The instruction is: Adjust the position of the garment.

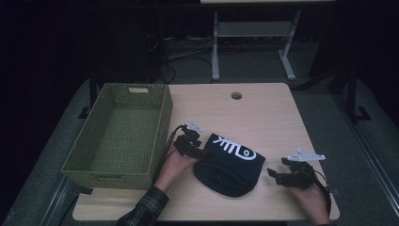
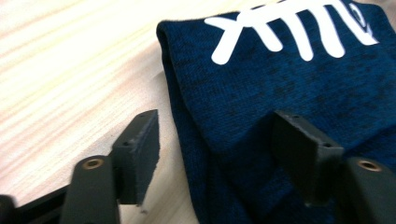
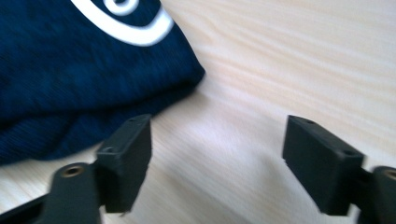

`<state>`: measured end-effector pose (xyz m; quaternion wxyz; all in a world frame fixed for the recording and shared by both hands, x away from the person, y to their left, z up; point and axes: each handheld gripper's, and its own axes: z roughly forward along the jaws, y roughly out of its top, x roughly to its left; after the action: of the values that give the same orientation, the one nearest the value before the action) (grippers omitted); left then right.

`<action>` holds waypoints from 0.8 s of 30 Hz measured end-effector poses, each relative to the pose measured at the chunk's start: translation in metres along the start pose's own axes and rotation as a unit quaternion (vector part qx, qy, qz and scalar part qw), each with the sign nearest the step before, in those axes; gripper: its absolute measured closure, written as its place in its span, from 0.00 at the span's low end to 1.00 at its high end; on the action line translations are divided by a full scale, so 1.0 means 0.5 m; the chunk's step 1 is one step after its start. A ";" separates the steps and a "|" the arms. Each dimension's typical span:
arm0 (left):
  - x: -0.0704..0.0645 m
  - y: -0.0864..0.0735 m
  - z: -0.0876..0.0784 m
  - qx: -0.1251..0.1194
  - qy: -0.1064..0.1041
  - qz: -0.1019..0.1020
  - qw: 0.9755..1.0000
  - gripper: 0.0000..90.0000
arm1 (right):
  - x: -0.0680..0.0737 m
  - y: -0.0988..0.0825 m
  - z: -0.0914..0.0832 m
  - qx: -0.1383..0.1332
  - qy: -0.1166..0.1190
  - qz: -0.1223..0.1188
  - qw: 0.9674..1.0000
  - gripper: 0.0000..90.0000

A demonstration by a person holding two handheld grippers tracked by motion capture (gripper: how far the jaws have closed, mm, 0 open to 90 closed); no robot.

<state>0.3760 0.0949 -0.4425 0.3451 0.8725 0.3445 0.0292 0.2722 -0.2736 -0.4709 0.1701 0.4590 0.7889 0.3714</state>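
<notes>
Two hand-held black two-jaw grippers flank a folded dark navy knit garment with a white fishbone print (image 1: 229, 165), which lies on the pale wooden table (image 1: 268, 113) toward its near edge, roughly midway between the left and right edges. The left gripper (image 1: 203, 153) sits at the garment's left fold with its jaws apart; in the left gripper view the cloth (image 2: 289, 93) lies between them but neither pad presses on it. The right gripper (image 1: 273, 175) stands just beside the garment's right edge, jaws likewise apart over bare wood, the fabric (image 3: 70, 70) off to one side. An empty green woven rectangular basket (image 1: 162, 122) occupies the table's left edge. Judged from this layout, a fold appears complete and both grips released; the next move likely calls for re-gripping the bundle at both sides and lifting it leftward into the basket without letting the folds slip open.
</notes>
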 end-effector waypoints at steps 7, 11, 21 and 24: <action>0.005 -0.006 0.026 0.024 -0.010 -0.003 1.000 0.31 | -0.006 -0.011 0.014 0.015 -0.012 0.002 1.000 0.21; 0.007 -0.008 0.030 0.029 -0.014 0.001 0.999 0.32 | -0.003 -0.011 0.017 0.013 -0.017 -0.006 1.000 0.20; 0.002 -0.011 0.030 0.023 -0.041 0.011 0.999 0.53 | -0.002 -0.011 0.020 0.013 -0.018 -0.014 1.000 0.18; 0.002 -0.013 0.031 0.022 -0.052 0.010 0.998 0.63 | -0.002 -0.011 0.020 0.013 -0.018 -0.014 1.000 0.18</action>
<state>0.3774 0.0901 -0.4585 0.3428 0.8836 0.3183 -0.0207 0.2755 -0.2719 -0.4818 0.1831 0.4565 0.7970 0.3504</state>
